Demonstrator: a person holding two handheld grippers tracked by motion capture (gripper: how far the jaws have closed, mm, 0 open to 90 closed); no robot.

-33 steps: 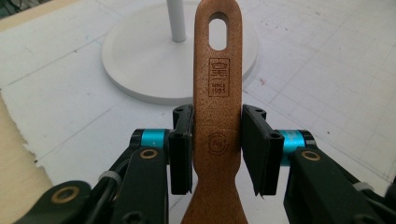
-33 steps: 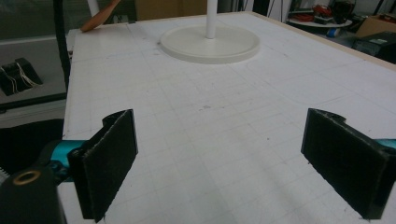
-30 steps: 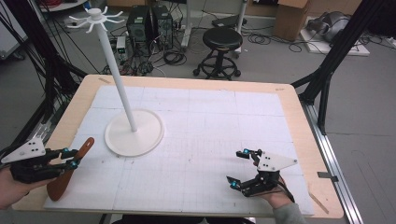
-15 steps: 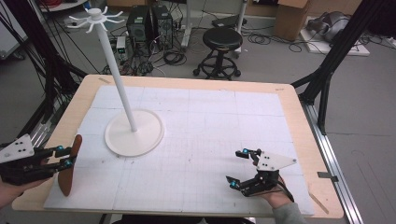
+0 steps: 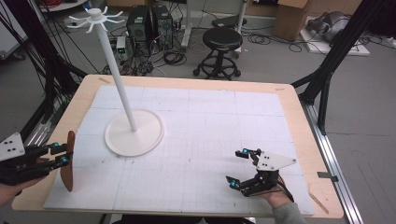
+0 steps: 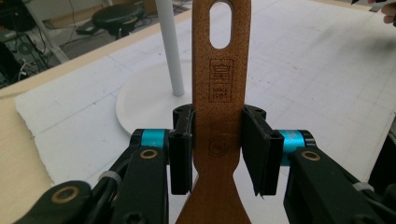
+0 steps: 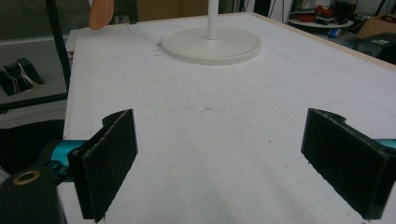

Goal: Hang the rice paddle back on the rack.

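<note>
Now left tongs (image 5: 60, 154) at eight o'clock of the worktop (image 5: 299, 116), pinching a flat brown wooden spatula (image 5: 69, 161) held upright, white hook stand (image 5: 122, 98) at ten o'clock, right tongs (image 5: 239, 169) spread wide, empty, at five o'clock.

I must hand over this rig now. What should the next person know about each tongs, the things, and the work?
Left tongs: shut on the wooden spatula, held upright above the table's left edge, hanging hole on top.
Right tongs: open, holding nothing, low over the white mat at front right.
White hook stand: on the mat, back left, hooks bare.
Done: spatula picked up.
Left: probably to hang it on a hook by its hole.
</note>
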